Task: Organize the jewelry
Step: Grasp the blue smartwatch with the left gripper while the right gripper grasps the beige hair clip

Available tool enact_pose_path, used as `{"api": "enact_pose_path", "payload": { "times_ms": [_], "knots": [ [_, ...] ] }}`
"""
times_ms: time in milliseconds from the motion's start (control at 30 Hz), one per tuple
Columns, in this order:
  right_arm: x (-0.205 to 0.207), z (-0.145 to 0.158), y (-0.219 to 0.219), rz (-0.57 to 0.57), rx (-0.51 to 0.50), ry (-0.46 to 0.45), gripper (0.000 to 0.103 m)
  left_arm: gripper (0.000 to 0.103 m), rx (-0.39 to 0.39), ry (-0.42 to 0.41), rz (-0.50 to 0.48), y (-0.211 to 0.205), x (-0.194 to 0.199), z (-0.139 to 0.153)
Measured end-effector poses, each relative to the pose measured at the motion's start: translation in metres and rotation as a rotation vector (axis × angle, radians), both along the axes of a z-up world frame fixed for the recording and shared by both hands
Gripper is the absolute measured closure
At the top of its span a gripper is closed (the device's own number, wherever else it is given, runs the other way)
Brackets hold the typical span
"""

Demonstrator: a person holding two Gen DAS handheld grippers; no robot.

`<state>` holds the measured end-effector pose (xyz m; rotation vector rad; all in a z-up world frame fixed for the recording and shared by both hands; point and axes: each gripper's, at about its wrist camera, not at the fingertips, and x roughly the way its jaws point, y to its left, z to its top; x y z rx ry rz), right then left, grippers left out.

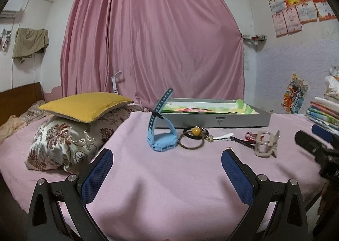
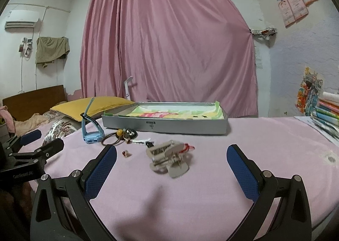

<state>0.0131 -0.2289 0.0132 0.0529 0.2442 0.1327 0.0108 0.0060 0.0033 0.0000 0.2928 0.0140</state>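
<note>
Your right gripper (image 2: 171, 169), spread wide and empty, faces the beige hair claw clip (image 2: 168, 157) lying dead ahead, long axis crosswise, nearer than your equally open left gripper (image 1: 167, 169)

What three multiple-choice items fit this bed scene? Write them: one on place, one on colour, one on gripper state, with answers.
1. Where is the shallow grey metal tray?
A. behind the jewelry
B. on the pillow
C. on the books

2. What colour is the plastic strap watch?
A. red
B. light blue
C. black

3. How do the left gripper and right gripper stand?
A. both shut
B. one shut on the beige hair claw clip
C. both open

Answers: 1 A, the tray lies beyond the items; 2 B, its strap and case are light blue; 3 C, their fingers are spread, holding nothing.
</note>
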Motion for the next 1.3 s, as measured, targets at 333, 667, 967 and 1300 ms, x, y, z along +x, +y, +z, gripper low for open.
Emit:
{"api": "enact_pose_path", "payload": {
  "times_ms": [333,667,967,1300],
  "knots": [
    [0.067,0.001,0.001,0.035,0.044,0.312,0.001,0.0,0.006,0.187,-0.053,0.011,0.059,0.014],
    [0.103,-0.026,0.013,0.074,0.065,0.51,0.019,0.0,-0.09,0.436,-0.116,0.028,0.121,0.002],
    [0.12,-0.027,0.031,0.099,0.062,0.564,0.036,0.001,-0.02,0.514,-0.255,0.027,0.151,0.003],
    [0.12,-0.023,0.051,0.158,0.035,0.559,0.038,0.016,0.016,0.591,-0.396,0.025,0.167,-0.003]
  ]
}}
